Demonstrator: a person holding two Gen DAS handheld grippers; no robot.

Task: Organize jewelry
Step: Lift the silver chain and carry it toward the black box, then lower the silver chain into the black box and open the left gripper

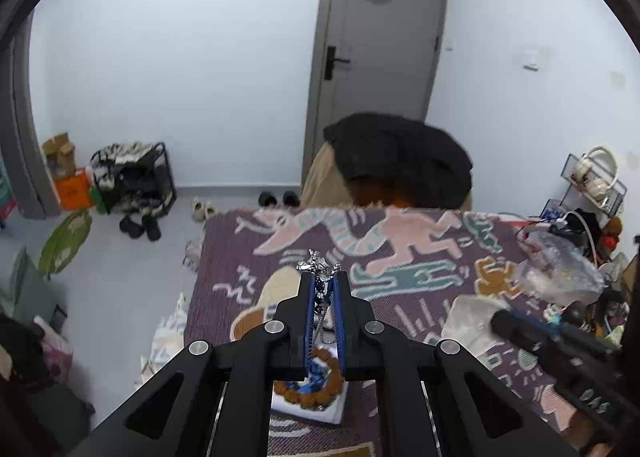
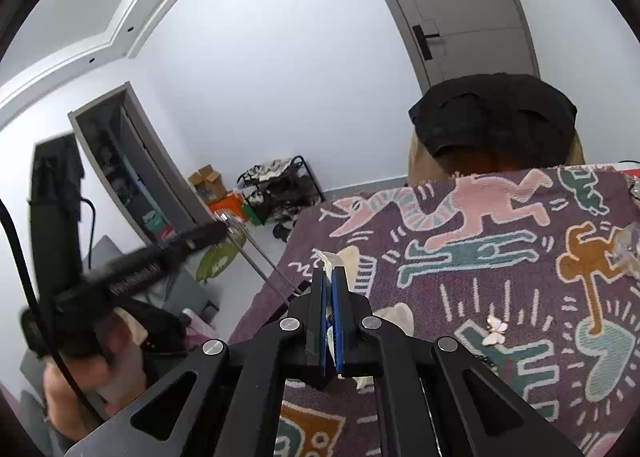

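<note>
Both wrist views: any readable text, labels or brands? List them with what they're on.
None can be read.
Left gripper body, right wrist view: a white printed line, too blurred by motion.
Boxes by the shoe rack: print too small.
Orange box: mark too small.
Rug: figures only, no lettering.

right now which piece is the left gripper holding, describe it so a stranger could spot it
Start at the patterned purple blanket over the table. Above its near edge, the left gripper is shut on a silver pendant whose thin chain hangs down between the fingers. Unlike the brown bead bracelet lying below it, it is shiny, spiky metal.
</note>
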